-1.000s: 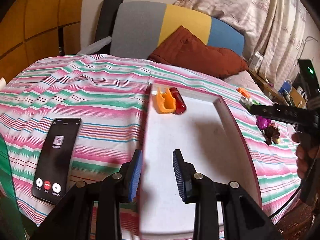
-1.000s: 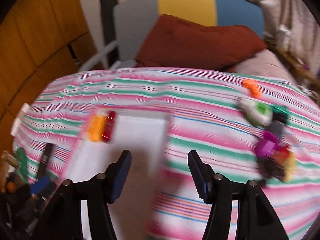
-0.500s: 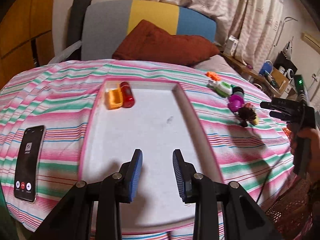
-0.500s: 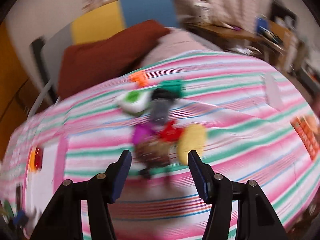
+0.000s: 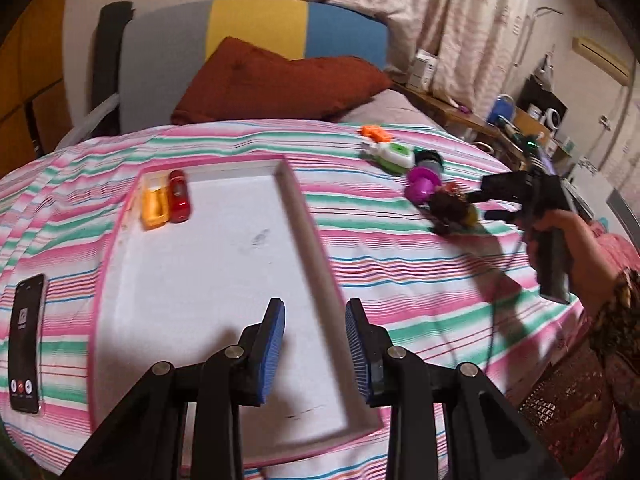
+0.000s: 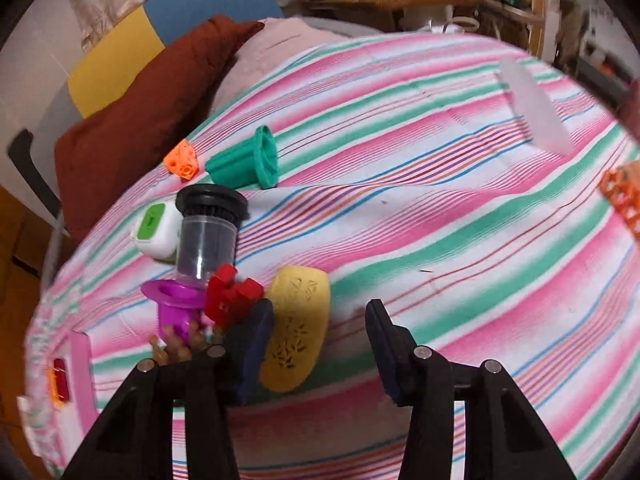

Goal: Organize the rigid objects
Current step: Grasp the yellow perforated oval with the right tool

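Observation:
A white tray with a pink rim [image 5: 298,216] lies on the striped bedspread, holding an orange piece [image 5: 154,208] and a red piece [image 5: 179,200] at its far left corner. My left gripper [image 5: 315,320] hovers open over the tray's near right rim with nothing between its fingers. My right gripper [image 6: 318,316] is low over a toy pile, its jaws closing. A yellow oval piece [image 6: 298,320] lies between them against the left finger, and the right pad stands clear of it. Beside it are a red brick [image 6: 232,294], a purple piece [image 6: 176,300] and a clear jar with a black lid [image 6: 206,236].
A phone [image 5: 26,344] lies left of the tray. A green cup [image 6: 248,160], an orange cube [image 6: 182,160] and a white-green block [image 6: 156,232] lie beyond the pile. An orange lattice piece [image 6: 624,196] and a translucent piece [image 6: 532,108] sit far right. A brown cushion [image 5: 276,80] is at the headboard.
My right gripper swung from over the tray to the toy pile, dropped close to it, and its jaws narrowed. My left gripper drifted right across the tray and rolled.

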Demonstrator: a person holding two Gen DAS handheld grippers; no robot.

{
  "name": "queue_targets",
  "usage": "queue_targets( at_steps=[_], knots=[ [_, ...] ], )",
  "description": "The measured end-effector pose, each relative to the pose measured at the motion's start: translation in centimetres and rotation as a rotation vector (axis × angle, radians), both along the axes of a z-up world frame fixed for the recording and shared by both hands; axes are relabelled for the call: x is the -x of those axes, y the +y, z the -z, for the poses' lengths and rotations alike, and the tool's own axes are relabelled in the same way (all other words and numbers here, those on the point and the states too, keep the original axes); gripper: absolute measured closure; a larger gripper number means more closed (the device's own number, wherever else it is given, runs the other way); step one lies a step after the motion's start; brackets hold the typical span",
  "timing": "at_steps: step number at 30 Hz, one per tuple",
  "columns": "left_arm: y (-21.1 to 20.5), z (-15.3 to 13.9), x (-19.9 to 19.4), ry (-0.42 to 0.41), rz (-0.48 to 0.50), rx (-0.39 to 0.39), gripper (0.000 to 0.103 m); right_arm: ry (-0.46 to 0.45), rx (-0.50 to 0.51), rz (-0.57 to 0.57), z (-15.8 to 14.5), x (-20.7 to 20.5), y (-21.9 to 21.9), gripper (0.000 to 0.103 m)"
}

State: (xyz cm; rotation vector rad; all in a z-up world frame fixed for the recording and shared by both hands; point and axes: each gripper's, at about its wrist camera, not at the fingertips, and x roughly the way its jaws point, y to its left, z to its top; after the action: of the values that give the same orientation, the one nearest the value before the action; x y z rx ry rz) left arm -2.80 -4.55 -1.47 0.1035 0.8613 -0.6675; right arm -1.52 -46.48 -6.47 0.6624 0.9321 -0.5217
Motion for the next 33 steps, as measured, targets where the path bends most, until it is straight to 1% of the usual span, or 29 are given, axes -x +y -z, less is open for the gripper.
queue_targets(
  at_steps=[2,4,6,7,9,14,17,20,23,26,28,30,31,33],
  knots=[
    [-0.7,0.0,0.4,0.0,0.027,0.009,0.072,0.005,-0.001,-0.022,0.2,-0.7,0.3,0.054],
    [-1.6,0.1,0.6,0.001,0.039,-0.002,0.072,0.025,0.011,-0.054,0.3,-1.4,0.9,0.054],
    [-2.6,0.1,0.6,0.004,0.056,-0.006,0.072,0.057,0.029,-0.083,0.6,-2.0,1.4,0.056],
    [-3.0,0.1,0.6,0.002,0.06,-0.009,0.072,0.058,0.03,-0.087,0.6,-2.0,1.5,0.057],
    [-4.1,0.1,0.4,-0.002,0.071,-0.028,0.072,0.068,0.017,-0.083,0.6,-1.8,1.4,0.058],
    [-7.9,-0.2,-0.4,-0.003,0.113,-0.038,0.072,0.102,-0.009,-0.042,0.5,-0.2,0.6,0.058],
    [-10.7,-0.1,-0.9,-0.009,0.152,-0.052,0.067,0.135,-0.002,-0.016,0.4,0.7,0.1,0.059],
    [-13.9,0.6,-1.5,-0.004,0.193,-0.068,0.066,0.147,-0.008,0.023,0.4,1.7,-0.7,0.058],
    [-17.0,1.7,-2.1,0.003,0.211,-0.103,0.066,0.14,-0.03,0.056,0.6,2.3,-1.7,0.058],
    [-19.7,3.1,-3.0,0.027,0.225,-0.114,0.066,0.143,-0.045,0.056,0.9,2.3,-2.0,0.059],
    [-21.5,4.0,-3.6,0.036,0.228,-0.129,0.066,0.153,-0.029,0.046,1.1,2.1,-2.0,0.059],
    [-22.7,4.7,-4.0,0.043,0.235,-0.141,0.066,0.157,-0.025,0.045,1.1,2.2,-2.1,0.059],
    [-23.2,5.0,-4.2,0.045,0.233,-0.149,0.066,0.158,-0.025,0.044,1.4,1.5,-2.0,0.059],
    [-23.8,5.3,-4.6,0.067,0.244,-0.13,0.066,0.154,-0.032,0.049,1.4,1.4,-2.0,0.059]
  ],
)
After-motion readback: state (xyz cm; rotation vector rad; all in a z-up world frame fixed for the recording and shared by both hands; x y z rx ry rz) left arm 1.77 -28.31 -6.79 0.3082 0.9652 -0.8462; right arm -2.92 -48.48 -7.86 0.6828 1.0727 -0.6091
